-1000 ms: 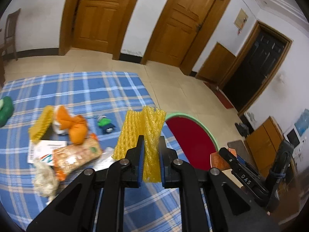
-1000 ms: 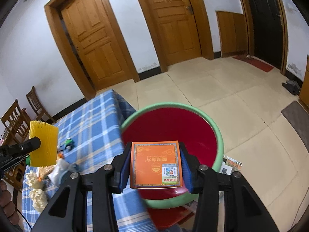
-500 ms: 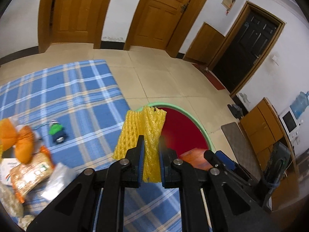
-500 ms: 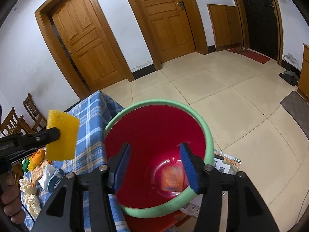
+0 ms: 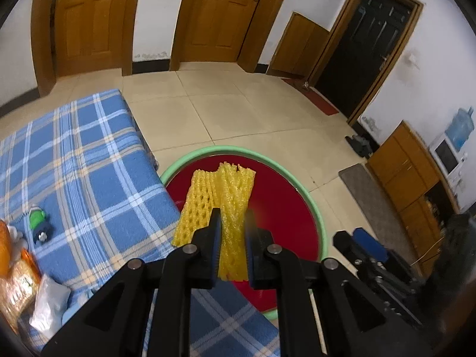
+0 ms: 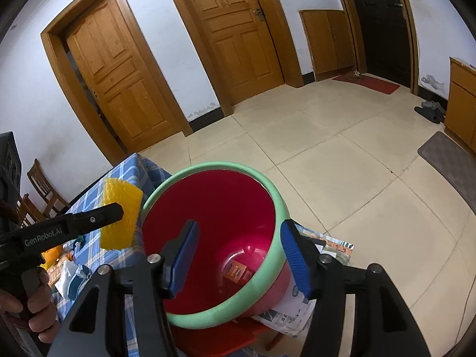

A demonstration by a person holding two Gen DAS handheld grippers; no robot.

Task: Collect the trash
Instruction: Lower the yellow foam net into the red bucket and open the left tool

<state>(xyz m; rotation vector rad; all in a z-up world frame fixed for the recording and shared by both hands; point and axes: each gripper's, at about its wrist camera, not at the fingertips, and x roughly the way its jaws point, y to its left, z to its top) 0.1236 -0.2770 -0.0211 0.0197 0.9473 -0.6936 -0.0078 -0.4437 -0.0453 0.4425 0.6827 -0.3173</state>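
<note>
in the left wrist view, the left gripper (image 5: 233,245) is clenched on a yellow foam net sleeve (image 5: 221,200), pads pressing its near end. the sleeve sits at the near-left rim of the red bucket (image 5: 319,223), its far end over the opening. its long axis runs from the jaws away toward the far side of the bucket, tilted slightly right, the torn end pointing far. judgement: this piece is in transit, not yet dropped. left on the blue checked tablecloth (image 5: 89,178): a green toy car (image 5: 38,226), a clear wrapper (image 5: 49,303) and an orange snack bag (image 5: 17,279) at the near-left edge. the right gripper (image 5: 363,242) shows at the near right.

in the right wrist view, the right gripper (image 6: 238,255) holds nothing; its jaws are opening, with only the bucket (image 6: 279,205) interior between them. an orange packet (image 6: 239,270) lies flat on the bucket floor, so one item counts as collected. the left gripper (image 6: 119,209) enters from the left, held by a hand (image 6: 32,303), with the sleeve (image 6: 119,215) standing upright just outside the bucket's left rim. more litter lies on the cloth (image 6: 131,169) below it; judgement: the task is in an early-to-middle stage, with several pieces outstanding.
</note>
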